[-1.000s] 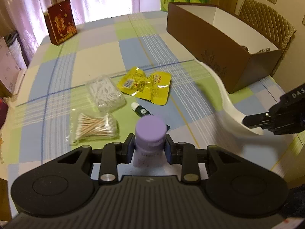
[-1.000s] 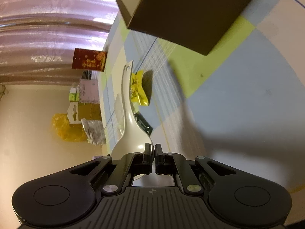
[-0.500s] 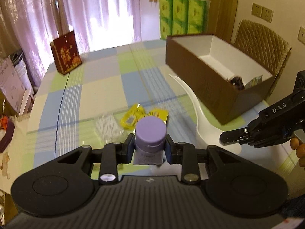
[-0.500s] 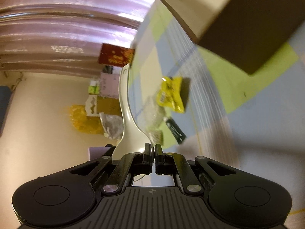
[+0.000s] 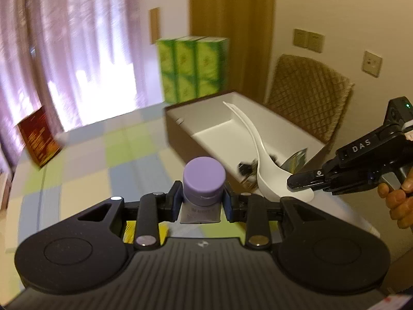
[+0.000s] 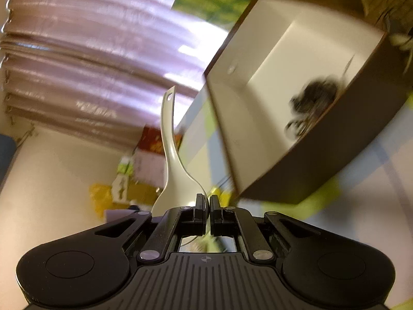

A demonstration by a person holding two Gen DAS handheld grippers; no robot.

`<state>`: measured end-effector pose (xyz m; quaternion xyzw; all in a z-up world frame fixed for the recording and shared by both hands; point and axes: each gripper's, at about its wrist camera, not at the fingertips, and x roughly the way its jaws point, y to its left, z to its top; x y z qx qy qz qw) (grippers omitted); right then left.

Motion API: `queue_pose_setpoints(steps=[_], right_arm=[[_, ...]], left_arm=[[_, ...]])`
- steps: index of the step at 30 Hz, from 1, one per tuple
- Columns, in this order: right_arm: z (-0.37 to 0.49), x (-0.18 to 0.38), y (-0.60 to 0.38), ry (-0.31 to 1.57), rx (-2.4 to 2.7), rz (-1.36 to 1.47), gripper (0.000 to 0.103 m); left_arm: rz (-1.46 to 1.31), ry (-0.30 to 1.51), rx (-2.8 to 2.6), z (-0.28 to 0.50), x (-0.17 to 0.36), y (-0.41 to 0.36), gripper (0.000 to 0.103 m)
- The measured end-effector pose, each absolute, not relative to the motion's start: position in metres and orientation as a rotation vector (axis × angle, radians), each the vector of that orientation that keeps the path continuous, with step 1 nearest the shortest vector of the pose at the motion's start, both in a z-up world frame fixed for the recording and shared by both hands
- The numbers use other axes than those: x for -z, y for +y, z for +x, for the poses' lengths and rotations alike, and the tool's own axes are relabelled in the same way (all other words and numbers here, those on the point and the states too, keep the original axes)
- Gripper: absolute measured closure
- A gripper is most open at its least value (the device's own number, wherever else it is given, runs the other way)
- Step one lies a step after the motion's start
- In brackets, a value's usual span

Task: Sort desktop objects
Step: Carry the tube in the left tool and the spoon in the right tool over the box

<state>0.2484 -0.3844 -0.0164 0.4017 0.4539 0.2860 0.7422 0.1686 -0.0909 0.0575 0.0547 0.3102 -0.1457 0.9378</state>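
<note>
The left gripper (image 5: 202, 204) has its fingers (image 5: 173, 201) clamped on a small tube with a purple cap (image 5: 204, 178). The cap sticks up between the two fingers, and the grey tube body hangs down below them.

The right gripper (image 6: 208, 206) has its fingers pressed together on the bowl end of a white plastic spoon (image 6: 171, 160). The long handle points away from the fingers, up and ahead of them. In the left wrist view the same spoon (image 5: 255, 155) pokes out past the fingertips of the right gripper (image 5: 296, 180), just to the right of the left fingers, and a hand (image 5: 397, 201) holds that gripper at the picture's right edge.

Ahead of both pairs of fingers sits a brown box with a white inside (image 5: 206, 126), on the checked worktop (image 5: 85, 170). The spoon's handle crosses in front of the open top of the box. Some dark things (image 6: 313, 100) lie at the near end inside the box; they are too blurry to name. Far to the left of the left fingers stands a red bag (image 5: 38, 139). Behind the box are green packs (image 5: 193, 67) and a woven chair (image 5: 309, 95).
</note>
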Motion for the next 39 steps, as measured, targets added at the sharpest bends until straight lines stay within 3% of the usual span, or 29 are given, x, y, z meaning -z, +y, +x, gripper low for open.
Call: queue_pose_setpoints(steps=[11, 39], right_arm=[[0.311, 0.01, -0.424, 0.969, -0.512, 0.77, 0.103], [0.429, 0.043, -0.37, 1.052, -0.436, 0.328, 0.103]], left_arm=[[0.102, 0.609, 0.387, 0.247, -0.063, -0.163, 0.076], [0.155, 0.888, 0.277, 0.412, 0.038, -0.208, 0.076]])
